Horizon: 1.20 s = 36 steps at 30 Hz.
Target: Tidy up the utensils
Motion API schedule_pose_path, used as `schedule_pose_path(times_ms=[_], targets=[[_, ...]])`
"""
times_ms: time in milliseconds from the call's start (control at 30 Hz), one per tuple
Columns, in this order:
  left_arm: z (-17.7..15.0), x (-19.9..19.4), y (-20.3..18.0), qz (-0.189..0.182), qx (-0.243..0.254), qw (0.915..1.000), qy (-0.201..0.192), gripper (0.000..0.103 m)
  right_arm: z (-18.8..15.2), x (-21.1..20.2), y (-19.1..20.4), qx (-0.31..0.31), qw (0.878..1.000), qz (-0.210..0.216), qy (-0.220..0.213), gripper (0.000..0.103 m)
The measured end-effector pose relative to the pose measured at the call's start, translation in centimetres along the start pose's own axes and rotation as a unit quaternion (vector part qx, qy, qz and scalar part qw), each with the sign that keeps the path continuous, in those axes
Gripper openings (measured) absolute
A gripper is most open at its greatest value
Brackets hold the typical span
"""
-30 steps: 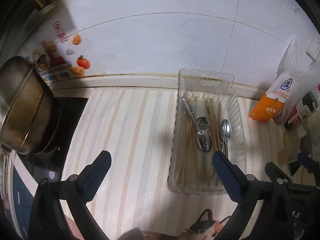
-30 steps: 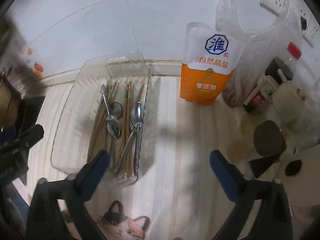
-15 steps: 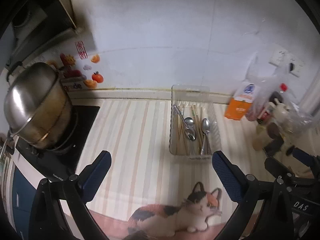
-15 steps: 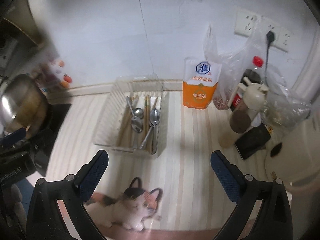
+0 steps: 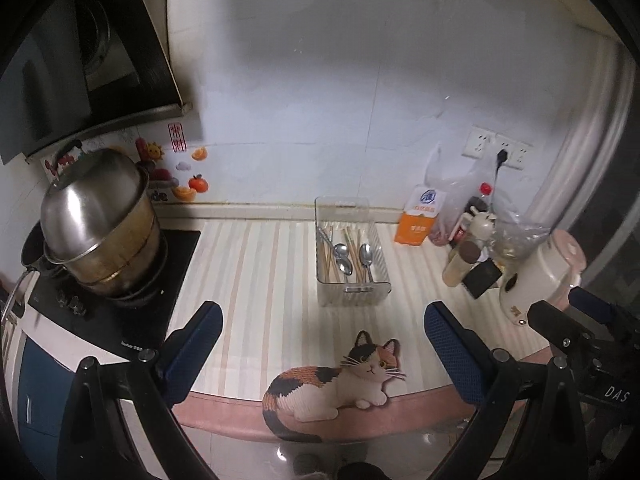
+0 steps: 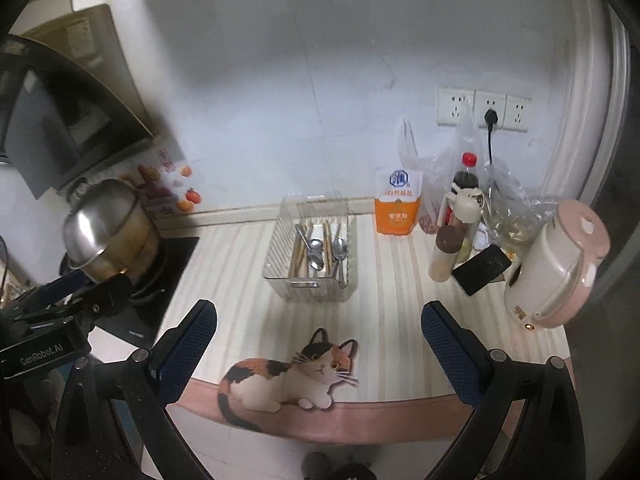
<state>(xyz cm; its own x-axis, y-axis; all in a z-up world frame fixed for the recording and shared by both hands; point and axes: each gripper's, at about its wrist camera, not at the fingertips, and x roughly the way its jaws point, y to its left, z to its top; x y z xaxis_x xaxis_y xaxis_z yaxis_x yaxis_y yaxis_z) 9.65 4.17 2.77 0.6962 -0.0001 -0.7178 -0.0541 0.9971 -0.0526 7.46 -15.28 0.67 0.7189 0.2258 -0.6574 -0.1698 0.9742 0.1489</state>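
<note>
1. My left claw (image 5: 322,354) is released, jaws spread wide and holding nothing, hanging out past the front edge of the table (image 5: 256,280).
2. My right claw (image 6: 318,350) is likewise released and empty, its blue pads (image 6: 452,354) well apart, also out in front of the table edge.
3. The clear tray (image 5: 352,290) sits near the middle of the table, its long axis running from the front edge toward the wall, far end close to the backsplash.
4. Inside it I see spoons (image 5: 343,262) lying lengthwise, bowls toward the middle of the tray; which way each handle runs I cannot tell for certain.
5. Chopsticks (image 5: 329,256) lie beside the spoons, also along the tray's long axis, some slightly fanned.
6. From the right wrist view the same tray (image 6: 280,240) shows the utensils (image 6: 320,252) bunched in its middle.
7. Left of the tray, a steel pot (image 5: 96,216) stands on the black cooktop (image 5: 120,320).
8. Right of the tray, an orange salt bag (image 5: 418,222) stands near the wall, with bottles and a pink-lidded cooker (image 6: 560,264) beyond.
9. A cat picture (image 5: 340,384) lies at the table's front edge, between my claws.
</note>
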Motion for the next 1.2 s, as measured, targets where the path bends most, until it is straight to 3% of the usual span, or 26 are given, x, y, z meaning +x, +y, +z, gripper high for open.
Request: schedule_pose_path(times_ms=[333, 1200], targets=[[-0.9, -3.1, -0.6, 0.001, -0.011, 0.9997, -0.019, 0.103, -0.2, -3.2, 0.5, -0.010, 1.000, 0.018, -0.012, 0.103], [-0.8, -1.3, -1.7, 0.023, -0.019, 0.9995, -0.008, 0.103, 1.0, -0.9, -0.7, -0.020, 1.000, 0.019, 0.006, 0.103]])
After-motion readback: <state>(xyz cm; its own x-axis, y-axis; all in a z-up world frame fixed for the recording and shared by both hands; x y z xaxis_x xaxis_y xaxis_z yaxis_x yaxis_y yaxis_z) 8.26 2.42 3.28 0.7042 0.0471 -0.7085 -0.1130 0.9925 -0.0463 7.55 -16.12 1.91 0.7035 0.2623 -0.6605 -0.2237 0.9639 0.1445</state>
